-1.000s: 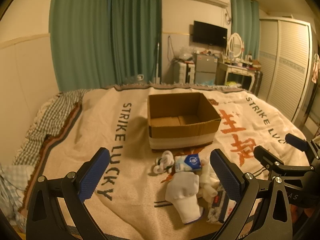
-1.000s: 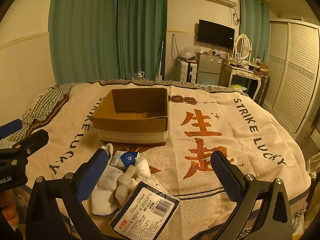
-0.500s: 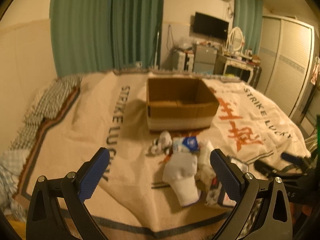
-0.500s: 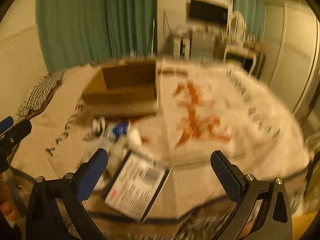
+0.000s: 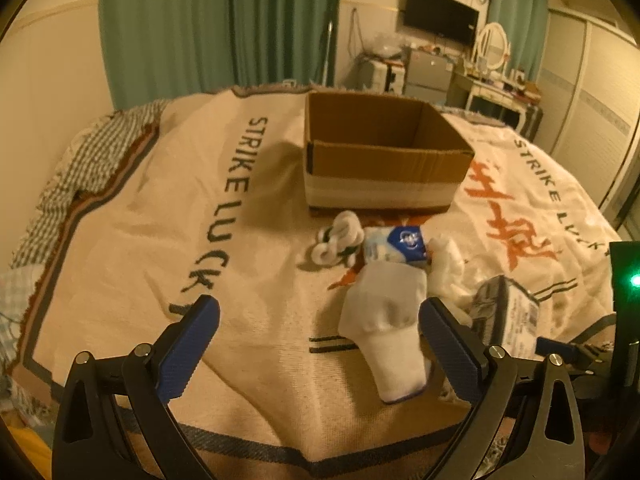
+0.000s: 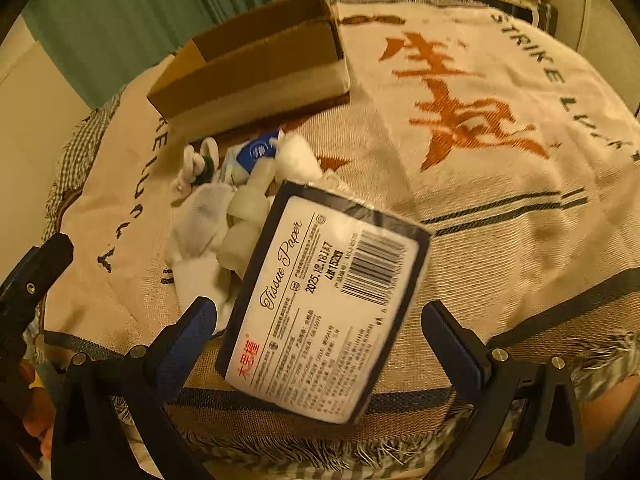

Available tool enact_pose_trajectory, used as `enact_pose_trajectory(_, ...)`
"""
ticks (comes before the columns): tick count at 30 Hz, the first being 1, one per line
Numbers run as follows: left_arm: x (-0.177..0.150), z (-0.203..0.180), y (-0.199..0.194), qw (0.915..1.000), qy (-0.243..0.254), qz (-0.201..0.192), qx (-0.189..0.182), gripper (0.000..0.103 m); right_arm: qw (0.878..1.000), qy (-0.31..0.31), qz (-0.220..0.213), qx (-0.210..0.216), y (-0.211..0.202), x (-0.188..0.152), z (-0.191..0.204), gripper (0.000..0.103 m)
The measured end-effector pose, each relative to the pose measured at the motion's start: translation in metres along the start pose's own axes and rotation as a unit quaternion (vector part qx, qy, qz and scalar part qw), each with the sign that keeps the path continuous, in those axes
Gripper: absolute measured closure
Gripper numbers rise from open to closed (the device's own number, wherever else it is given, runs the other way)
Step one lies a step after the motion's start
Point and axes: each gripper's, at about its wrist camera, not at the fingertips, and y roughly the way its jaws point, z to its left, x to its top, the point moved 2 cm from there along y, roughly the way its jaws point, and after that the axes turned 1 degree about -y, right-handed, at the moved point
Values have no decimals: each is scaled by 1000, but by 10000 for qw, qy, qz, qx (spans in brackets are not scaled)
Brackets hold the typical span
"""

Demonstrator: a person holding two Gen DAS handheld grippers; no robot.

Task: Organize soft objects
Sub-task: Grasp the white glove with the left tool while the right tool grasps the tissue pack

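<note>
Clutter is gathered on a cream blanket (image 5: 132, 240) lettered "STRIKE LUCKY", just in front of an open cardboard box (image 5: 380, 160) whose inside looks bare as far as it can be seen. Nearest the box, a small white plush toy (image 5: 338, 238) is seen beside a blue-and-white tissue pack (image 5: 396, 242), with lumpy white soft pieces (image 5: 446, 268) to their right. A white sock (image 5: 388, 328) is laid nearer the cameras, its cuff pointed toward the left gripper (image 5: 320, 344). That gripper is held released, its 2 blue-padded fingers (image 5: 192, 340) spread wide above the blanket; the sock's cuff end is framed just inside the right-hand finger, and nothing is pinched.

A dark-edged tissue paper packet (image 6: 324, 304) with a barcode is tilted on the pile's near side and fills the gap of the right gripper (image 6: 320, 340). Its jaws are also spread wide, and clear space is left between each pad and the packet. In this view the sock (image 6: 200, 220) and the box (image 6: 256, 64) are seen beyond the packet.
</note>
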Motion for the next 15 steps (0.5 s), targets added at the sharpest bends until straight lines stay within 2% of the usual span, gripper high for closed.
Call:
enact_pose_trajectory(2,-1,-2,8,10000,26,83,-7,2,9999,-20,113,-73,9,1,2,1)
enact_pose_trajectory(3,-1,-2,9,9999,37,102,-8,2,9998,-48,151,-134,13,1,2,3)
enact_pose_trajectory(4,-2,-2,12,9999,57,125,-11,2,9997,-63,158,-161,14,1,1,11)
enact_pose_trajectory(7,-2,-5,19,9997,125,182,-47,3,9999,2,9,-121,4,6,-6,17)
enact_pose_trajectory(10,-5,-12,35,9991,254,340,-51,6,9997,30,-222,-88,-14,23,-14,18)
enact_pose_trajectory(15,-14,-25,62,9968,369,686,-169,13,9969,-191,-577,-500,-22,51,-30,18)
